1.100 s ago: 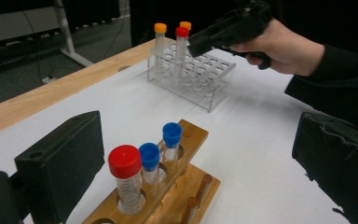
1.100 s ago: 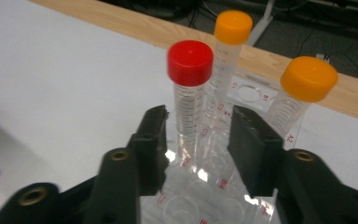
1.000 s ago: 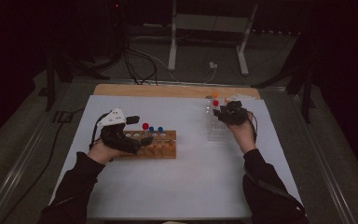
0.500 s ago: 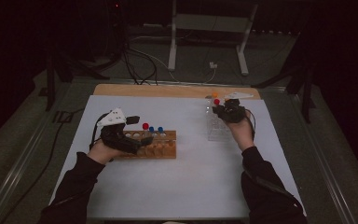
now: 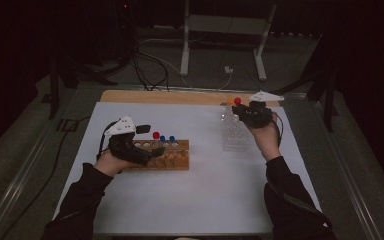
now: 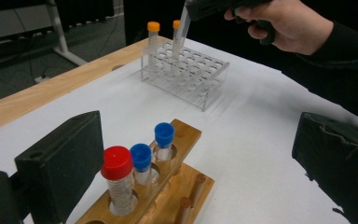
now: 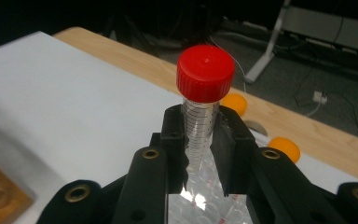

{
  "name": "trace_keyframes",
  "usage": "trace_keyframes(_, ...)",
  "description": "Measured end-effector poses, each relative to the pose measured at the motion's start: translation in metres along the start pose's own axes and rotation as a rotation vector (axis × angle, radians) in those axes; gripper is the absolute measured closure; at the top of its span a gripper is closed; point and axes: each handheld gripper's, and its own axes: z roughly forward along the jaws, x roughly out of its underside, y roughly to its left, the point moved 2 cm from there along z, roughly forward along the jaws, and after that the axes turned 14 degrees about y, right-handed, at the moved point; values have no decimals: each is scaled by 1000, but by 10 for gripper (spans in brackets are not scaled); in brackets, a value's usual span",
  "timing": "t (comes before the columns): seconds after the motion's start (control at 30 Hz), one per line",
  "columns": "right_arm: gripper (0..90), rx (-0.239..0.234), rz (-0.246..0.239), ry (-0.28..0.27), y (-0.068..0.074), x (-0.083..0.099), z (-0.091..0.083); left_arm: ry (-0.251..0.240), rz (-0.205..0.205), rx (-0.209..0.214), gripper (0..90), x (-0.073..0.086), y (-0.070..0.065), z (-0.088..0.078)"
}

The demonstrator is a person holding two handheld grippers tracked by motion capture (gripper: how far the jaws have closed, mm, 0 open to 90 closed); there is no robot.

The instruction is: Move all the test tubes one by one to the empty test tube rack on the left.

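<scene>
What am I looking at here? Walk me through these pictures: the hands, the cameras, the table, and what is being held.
A person sits at a white-covered table and holds a hand-operated tool with two black jaws in each hand.

The high view looks down from above. The two gripper views come from cameras riding on the tools themselves.

On the table stand a wooden rack with one red-capped and two blue-capped tubes, and a clear plastic rack with two orange-capped tubes.

The right tongs are shut on a red-capped tube, held above the clear rack. The left tongs sit open around the wooden rack's end without pressing on it.
</scene>
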Motion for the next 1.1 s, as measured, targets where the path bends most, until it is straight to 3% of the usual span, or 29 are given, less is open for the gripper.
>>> trace_keyframes(0.13,750,-20,-30,-24,11,1,-11,-4,2,7,31,-1,-3,0)
trace_keyframes(0.3,750,-79,-72,-28,31,8,-19,-3,14,20,31,-4,-8,2)
trace_keyframes(0.5,750,-160,-124,-8,57,25,-24,4,28,42,31,-6,-15,4)
trace_keyframes(0.77,749,-261,-208,60,95,50,-24,18,56,77,31,-9,-29,14)
trace_keyframes(1.1,750,-359,-295,109,136,64,-24,37,96,142,46,-9,-51,31)
